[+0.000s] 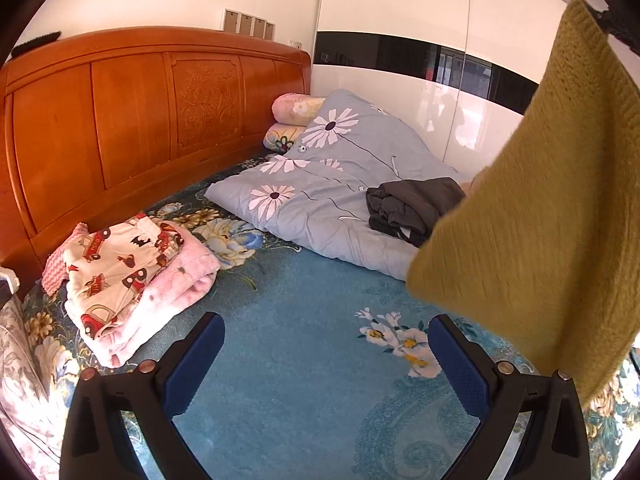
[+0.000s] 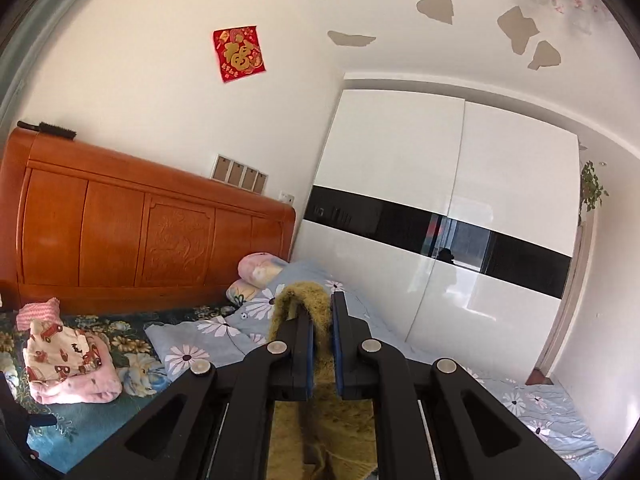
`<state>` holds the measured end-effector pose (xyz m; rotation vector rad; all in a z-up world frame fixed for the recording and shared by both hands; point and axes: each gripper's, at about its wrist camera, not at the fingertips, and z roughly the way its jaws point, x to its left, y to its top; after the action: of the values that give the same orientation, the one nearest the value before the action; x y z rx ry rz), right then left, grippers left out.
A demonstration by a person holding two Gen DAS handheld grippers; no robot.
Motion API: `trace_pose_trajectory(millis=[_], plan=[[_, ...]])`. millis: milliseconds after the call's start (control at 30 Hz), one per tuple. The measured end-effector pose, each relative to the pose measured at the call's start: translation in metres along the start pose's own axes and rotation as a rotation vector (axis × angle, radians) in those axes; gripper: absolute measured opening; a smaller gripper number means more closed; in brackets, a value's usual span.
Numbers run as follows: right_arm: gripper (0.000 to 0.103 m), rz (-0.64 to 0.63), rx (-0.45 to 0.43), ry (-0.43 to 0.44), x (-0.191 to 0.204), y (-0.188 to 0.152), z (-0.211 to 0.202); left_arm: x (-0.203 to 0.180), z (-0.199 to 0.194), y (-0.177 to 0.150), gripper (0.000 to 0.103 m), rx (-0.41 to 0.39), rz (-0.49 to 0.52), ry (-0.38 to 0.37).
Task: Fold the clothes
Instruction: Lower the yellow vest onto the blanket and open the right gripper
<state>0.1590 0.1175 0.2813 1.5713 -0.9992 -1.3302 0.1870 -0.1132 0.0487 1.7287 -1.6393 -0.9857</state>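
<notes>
A mustard-yellow knit garment (image 1: 536, 216) hangs in the air at the right of the left wrist view, held from its top corner by my right gripper (image 1: 618, 28). In the right wrist view my right gripper (image 2: 322, 312) is shut on a fold of this yellow knit (image 2: 304, 296), which drapes down below the fingers. My left gripper (image 1: 326, 340) is open and empty, low over the blue floral bedspread (image 1: 304, 360). A dark grey garment (image 1: 412, 204) lies crumpled on the grey daisy quilt (image 1: 332, 184).
A folded stack of a car-print garment on pink fleece (image 1: 132, 276) lies at the left near the wooden headboard (image 1: 120, 120). Pillows (image 1: 296, 108) sit by the headboard. A white wardrobe with a black band (image 2: 440, 220) stands beyond the bed.
</notes>
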Motion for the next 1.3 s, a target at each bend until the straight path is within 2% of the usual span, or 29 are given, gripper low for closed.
trace_pose_trajectory(millis=[100, 233, 400, 500, 633, 700, 800, 833, 867, 933, 1033, 1133, 1300], plan=[[0.008, -0.051, 0.164, 0.121, 0.043, -0.023, 0.047, 0.016, -0.007, -0.007, 0.103, 0.006, -0.016, 0.050], [0.008, -0.034, 0.439, 0.257, 0.104, -0.089, 0.127, 0.040, -0.011, -0.014, 0.103, 0.022, -0.059, 0.127], [0.008, 0.037, 0.713, 0.318, 0.177, -0.173, 0.189, 0.069, -0.015, -0.025, 0.103, 0.051, -0.139, 0.194], [0.008, 0.011, 0.833, 0.350, 0.211, -0.208, 0.194, 0.082, -0.017, -0.034, 0.103, 0.077, -0.161, 0.241], [0.009, -0.004, 0.890, 0.334, 0.233, -0.224, 0.188, 0.100, -0.016, -0.044, 0.103, 0.128, -0.206, 0.306], [0.010, -0.023, 0.891, 0.315, 0.238, -0.221, 0.186, 0.107, -0.022, -0.047, 0.103, 0.120, -0.230, 0.275], [0.018, -0.060, 0.889, 0.277, 0.243, -0.212, 0.185, 0.117, -0.027, -0.049, 0.103, 0.106, -0.269, 0.249], [0.030, -0.058, 0.896, 0.276, 0.243, -0.210, 0.184, 0.122, -0.027, -0.050, 0.103, 0.103, -0.284, 0.238], [0.046, -0.039, 0.902, 0.293, 0.241, -0.206, 0.181, 0.126, -0.027, -0.051, 0.103, 0.101, -0.300, 0.228], [0.065, 0.029, 0.898, 0.380, 0.240, -0.197, 0.173, 0.135, -0.026, -0.055, 0.103, 0.102, -0.332, 0.204], [0.067, 0.061, 0.876, 0.440, 0.245, -0.183, 0.156, 0.147, -0.021, -0.061, 0.103, 0.110, -0.364, 0.176], [0.068, 0.069, 0.839, 0.397, 0.252, -0.170, 0.143, 0.161, -0.015, -0.068, 0.103, 0.132, -0.395, 0.136], [0.068, 0.089, 0.878, 0.356, 0.277, -0.162, 0.143, 0.186, -0.004, -0.069, 0.103, 0.209, -0.388, 0.072]])
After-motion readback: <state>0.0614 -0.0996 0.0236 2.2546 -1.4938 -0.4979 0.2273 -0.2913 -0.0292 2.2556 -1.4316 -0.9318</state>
